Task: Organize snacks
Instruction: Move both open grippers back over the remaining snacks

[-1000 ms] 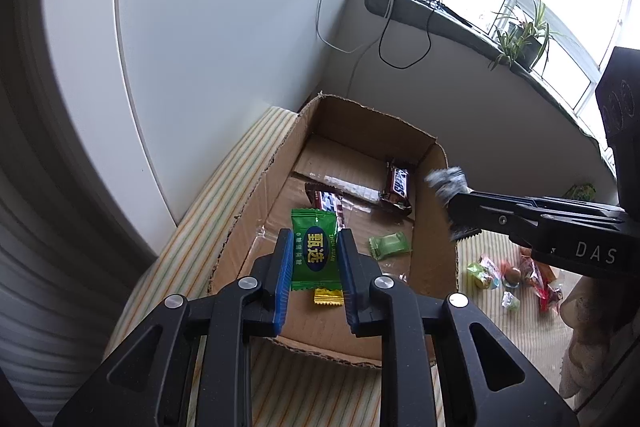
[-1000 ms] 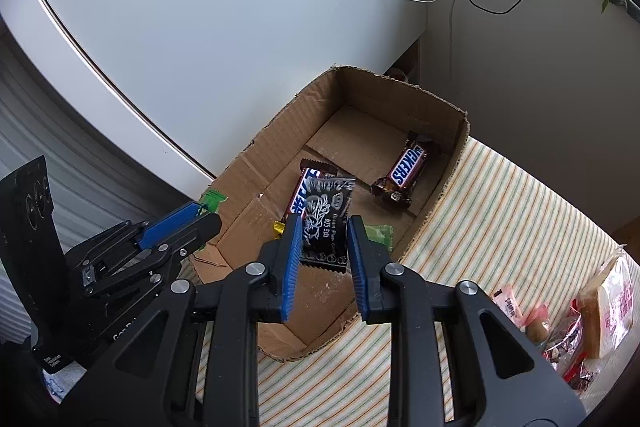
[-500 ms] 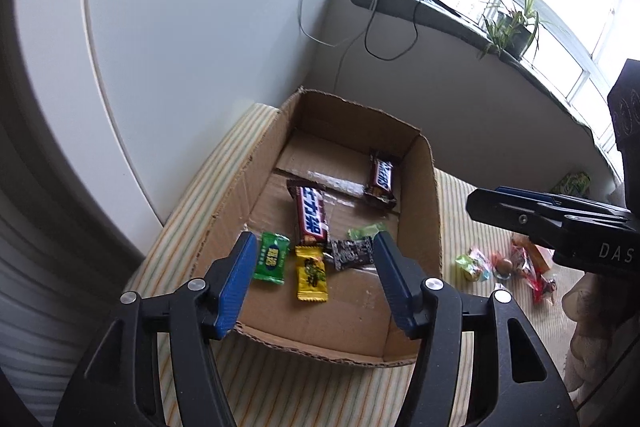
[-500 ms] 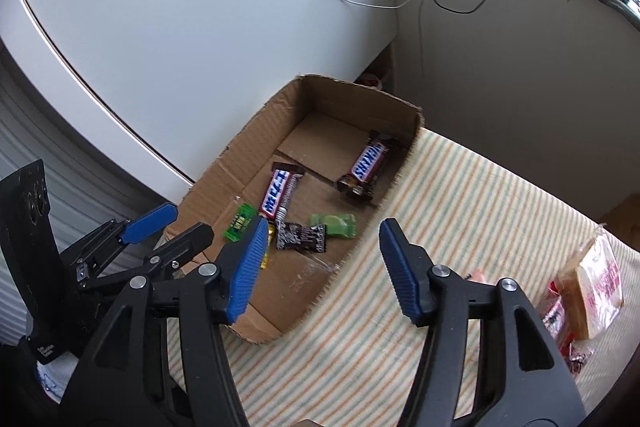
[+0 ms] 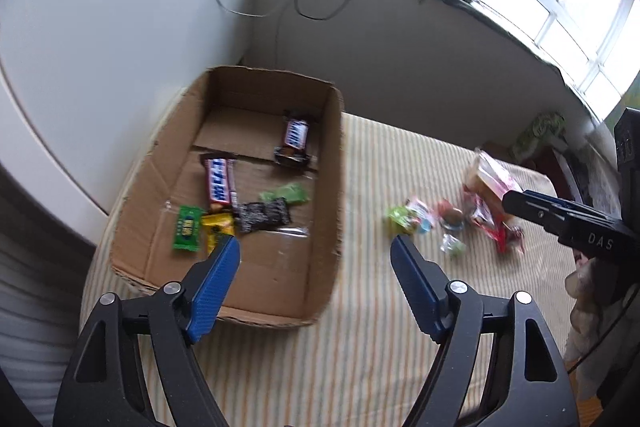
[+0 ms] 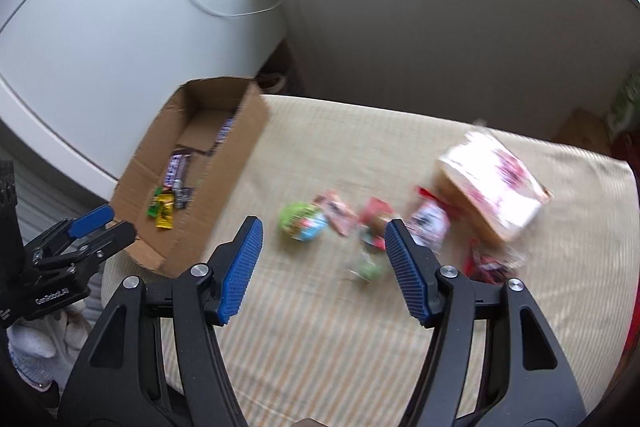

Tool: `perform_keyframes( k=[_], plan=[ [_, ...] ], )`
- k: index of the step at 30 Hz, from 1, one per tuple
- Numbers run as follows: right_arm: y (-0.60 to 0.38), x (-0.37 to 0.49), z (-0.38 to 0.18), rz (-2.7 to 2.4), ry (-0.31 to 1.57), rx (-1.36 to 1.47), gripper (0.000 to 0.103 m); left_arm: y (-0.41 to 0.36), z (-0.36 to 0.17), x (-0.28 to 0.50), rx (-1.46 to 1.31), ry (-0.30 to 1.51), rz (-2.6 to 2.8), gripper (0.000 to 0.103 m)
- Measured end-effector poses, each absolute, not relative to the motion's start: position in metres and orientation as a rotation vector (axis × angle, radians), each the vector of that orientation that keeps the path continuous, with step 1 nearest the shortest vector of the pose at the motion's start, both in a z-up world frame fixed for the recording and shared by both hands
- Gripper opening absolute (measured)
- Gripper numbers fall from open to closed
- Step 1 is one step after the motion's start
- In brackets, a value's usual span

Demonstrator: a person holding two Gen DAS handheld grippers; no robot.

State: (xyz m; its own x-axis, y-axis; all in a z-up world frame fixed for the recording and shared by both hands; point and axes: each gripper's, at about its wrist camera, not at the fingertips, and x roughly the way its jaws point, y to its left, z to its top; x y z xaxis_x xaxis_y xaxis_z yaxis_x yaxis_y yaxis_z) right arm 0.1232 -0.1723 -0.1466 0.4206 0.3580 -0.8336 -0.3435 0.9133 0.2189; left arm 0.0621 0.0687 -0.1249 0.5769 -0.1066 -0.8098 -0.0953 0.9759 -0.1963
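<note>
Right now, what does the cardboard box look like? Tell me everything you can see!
The cardboard box is brown, open-topped and shallow, with rough torn rims and a creased floor. It sits flat on the striped cloth, near the white wall. Inside lie two dark chocolate bars, a green candy, a yellow candy, a black packet and a pale green wrapper. Neither gripper touches it.

Matt brown cardboard box, raw corrugated edges. Shiny plastic wrappers on the bars inside. Striped woven cloth covers the bed, soft and dull. Left claw: matt black plastic, ribbed blue pads, bright metal screws.
</note>
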Motion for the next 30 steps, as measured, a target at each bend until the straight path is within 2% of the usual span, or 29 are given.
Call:
perform_keyframes(
  k=[11, 21, 30],
  plan=[
    [-0.278, 0.108, -0.170, 0.242, 1.091, 0.106, 0.066, -0.004, -0.134, 0.075, -0.145, 0.955, -0.157, 0.078],
    [-0.302, 0.116, -0.196, 0.235, 1.110, 0.099, 0.066, -0.038, -0.170, 0.094, -0.142, 0.999, -0.162, 0.078],
    [-0.294, 0.139, -0.223, 0.275, 1.135, 0.050, 0.066, -0.034, -0.200, 0.116, -0.192, 1.024, -0.075, 0.078]
  ],
)
